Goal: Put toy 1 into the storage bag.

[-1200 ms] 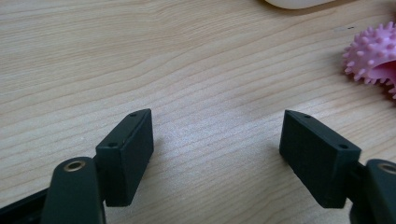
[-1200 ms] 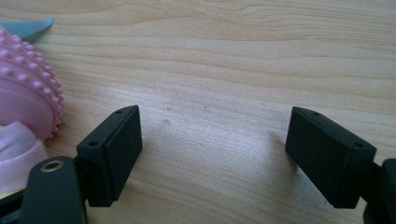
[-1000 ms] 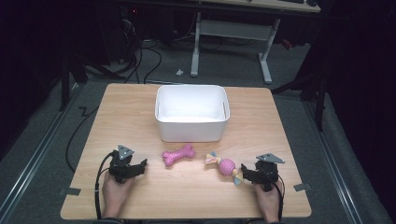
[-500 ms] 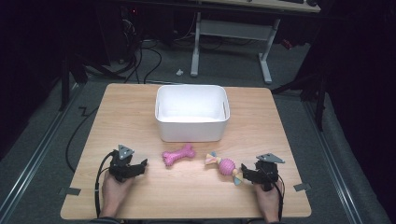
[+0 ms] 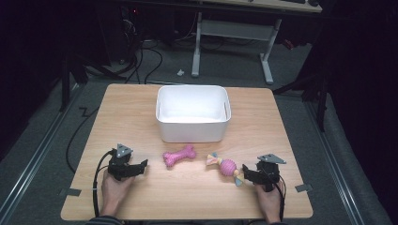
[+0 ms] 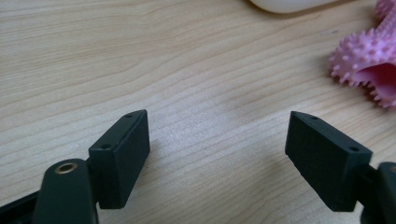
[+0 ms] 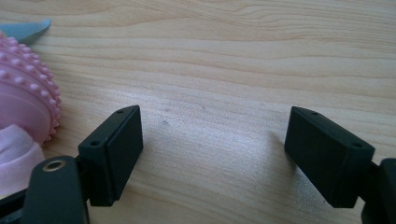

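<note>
Left hand: a person's left hand (image 5: 114, 192) comes in at the near edge of the worktop (image 5: 141, 117) and rests on the wood, gripping its tool.
Left claw: the left claw (image 5: 141, 165) lies low over the wood and points toward the middle of the worktop. Its jaws have just been opening and stand wide apart, with only bare wood between them in the left gripper view (image 6: 217, 140); it has hold of nothing.
Right hand: the right hand (image 5: 268, 204) rests at the near right edge, a cable trailing back from its tool.
Right claw: the right claw (image 5: 245, 172) points toward the middle of the worktop, jaws spread wide over bare wood in the right gripper view (image 7: 212, 144), holding nothing.
Ball toy: a pink knobbly ball with cloth ends, the ball toy (image 5: 227, 167), lies just beside the right claw, its near cloth end right at the tips; whether they touch I cannot tell. The ball shows at the left edge of the right gripper view (image 7: 23, 102), outside the jaws.
Bone toy: a pink spiky bone toy (image 5: 179, 155) lies flat between the two claws, nearer the left one but apart from it; one end shows at the right edge of the left gripper view (image 6: 369, 60).
White tub: a white tub (image 5: 193, 136) stands farther back, past both toys, near the middle of the worktop, open side up.
Beyond: grey floor, cables and the legs of a desk (image 5: 232, 28) in the dark.
</note>
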